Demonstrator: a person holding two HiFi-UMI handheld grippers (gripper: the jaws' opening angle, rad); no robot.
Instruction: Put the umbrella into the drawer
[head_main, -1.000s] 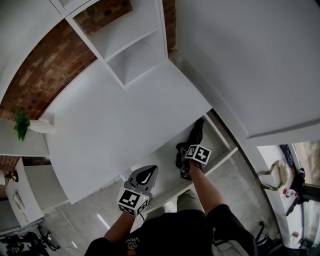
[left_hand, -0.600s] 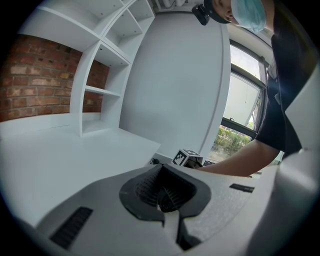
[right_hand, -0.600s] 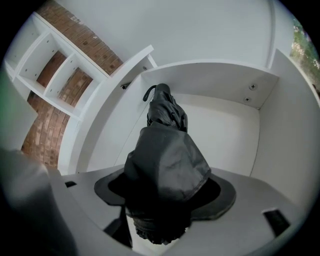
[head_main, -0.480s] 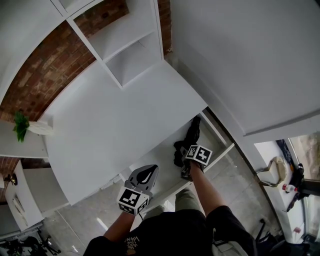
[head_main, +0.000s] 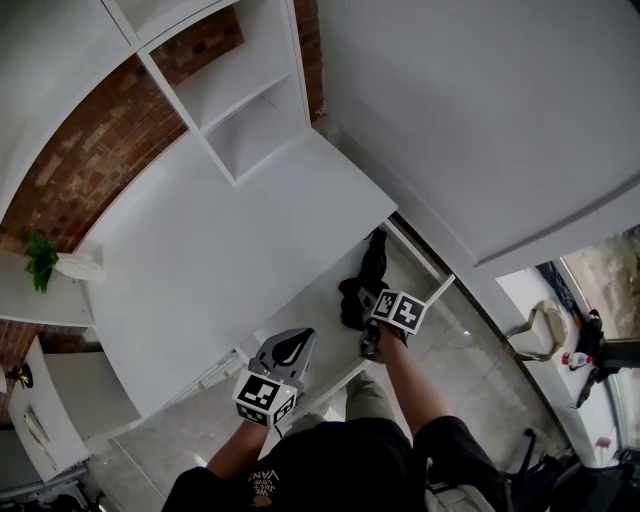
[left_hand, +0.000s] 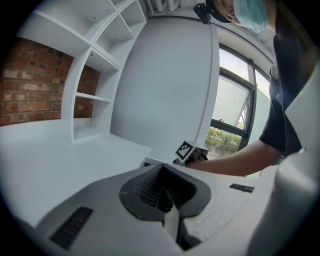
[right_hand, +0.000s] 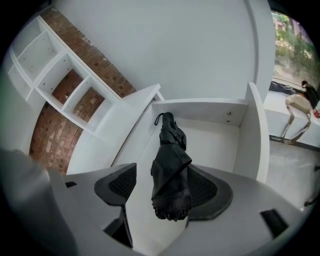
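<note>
So, umbrella (right_hand: 170, 170): we saw it black and folded, lying lengthwise on the floor of the open drawer (right_hand: 252, 130), its strap end toward the drawer's back wall and its blunt end toward the camera.
Drawer: it stood pulled out from under the white desk (head_main: 220, 250). It was white inside, and we found the umbrella apart from the side wall at the right of the right gripper view.
Right gripper (right_hand: 165, 187): it hung over the drawer, pointing steeply down. Its jaws had just been opening and stood wide apart. The umbrella showed in the gap between them, its blunt end overlapping the right-hand pad in that view, yet we saw neither pad clamped on it.
Left gripper (left_hand: 162, 192): we saw its jaws together with nothing between them. It was held near the desk's front edge, to the left of the right gripper.
Behind the desk: we noted a white shelf unit (head_main: 250, 100) on the desktop, a red brick wall (head_main: 90, 150) and a small green plant (head_main: 42, 258) on a ledge at the far left.
Window (left_hand: 227, 120): we saw it beyond the person's arm in the left gripper view.
</note>
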